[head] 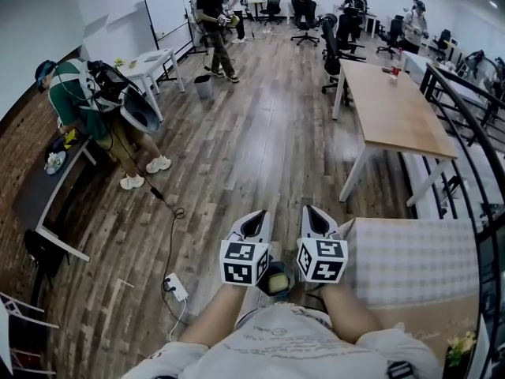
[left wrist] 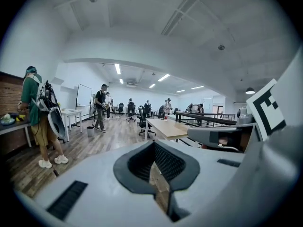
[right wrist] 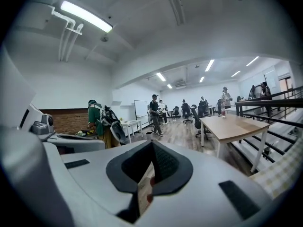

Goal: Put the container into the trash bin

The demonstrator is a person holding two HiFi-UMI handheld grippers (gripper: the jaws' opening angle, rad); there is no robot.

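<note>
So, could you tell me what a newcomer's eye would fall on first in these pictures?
Nearest the camera, the left gripper and the right gripper are side by side at the person's chest, jaws together, with nothing in them. Beyond them spreads a wide wooden floor, with a long wooden table at the right and a person in green bent over at the left wall.

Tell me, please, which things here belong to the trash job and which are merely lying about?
Job: left claw, right claw, both shut and empty; grey bin on the floor; container not identifiable.
Lying about: wooden table, whiteboard, office chairs, floor cable, power strip.
</note>
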